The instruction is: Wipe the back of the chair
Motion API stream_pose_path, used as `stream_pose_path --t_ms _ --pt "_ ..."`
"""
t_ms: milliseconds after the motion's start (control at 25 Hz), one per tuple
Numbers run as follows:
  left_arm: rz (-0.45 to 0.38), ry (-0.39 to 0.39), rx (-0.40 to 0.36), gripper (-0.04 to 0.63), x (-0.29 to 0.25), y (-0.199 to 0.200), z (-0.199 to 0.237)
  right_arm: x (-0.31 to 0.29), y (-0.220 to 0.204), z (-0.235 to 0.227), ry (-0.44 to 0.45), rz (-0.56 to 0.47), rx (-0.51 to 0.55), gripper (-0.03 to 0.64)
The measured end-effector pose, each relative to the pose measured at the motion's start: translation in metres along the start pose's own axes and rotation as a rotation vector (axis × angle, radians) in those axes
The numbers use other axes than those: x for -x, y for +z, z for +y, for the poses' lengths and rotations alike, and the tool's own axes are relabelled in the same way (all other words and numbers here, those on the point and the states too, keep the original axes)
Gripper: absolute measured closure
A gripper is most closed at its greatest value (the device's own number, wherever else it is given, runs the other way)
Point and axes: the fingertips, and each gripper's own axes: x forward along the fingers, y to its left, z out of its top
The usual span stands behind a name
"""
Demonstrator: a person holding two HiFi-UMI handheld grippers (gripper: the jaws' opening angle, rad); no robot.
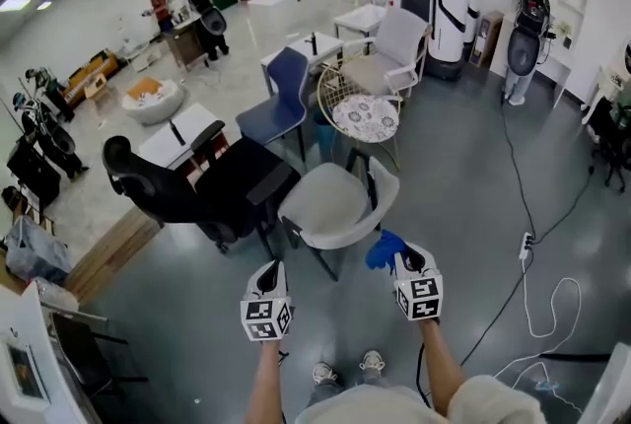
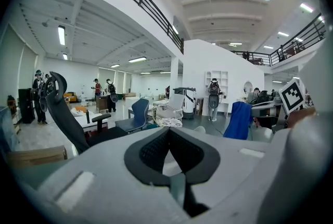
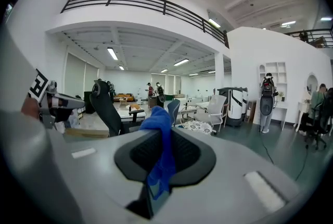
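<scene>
Pale grey chair (image 1: 330, 203) stands just ahead of both grippers, its back nearest the right gripper (image 1: 407, 261), which pinches a blue cloth (image 1: 385, 248), while the left gripper (image 1: 270, 274) is closed, empty.

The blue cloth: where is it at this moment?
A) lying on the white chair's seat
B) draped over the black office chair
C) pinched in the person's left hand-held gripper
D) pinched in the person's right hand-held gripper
D: the right gripper view shows the blue cloth clamped between the jaws of the right hand-held gripper, with its end hanging down from them.
</scene>
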Motion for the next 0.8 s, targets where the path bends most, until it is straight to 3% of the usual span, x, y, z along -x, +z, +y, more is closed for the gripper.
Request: stream_pose_path --t_ms 240,800 --pt "-0.024 -0.008 -0.023 0.596 0.015 0.026 -0.007 0.019 0.031 -0.011 -0.014 -0.027 -0.005 0.578" --pt "-0.057 0.009 -0.031 0.595 0.038 0.050 -0.012 0.043 0.059 -0.025 -0.042 -0.079 0.012 0.578"
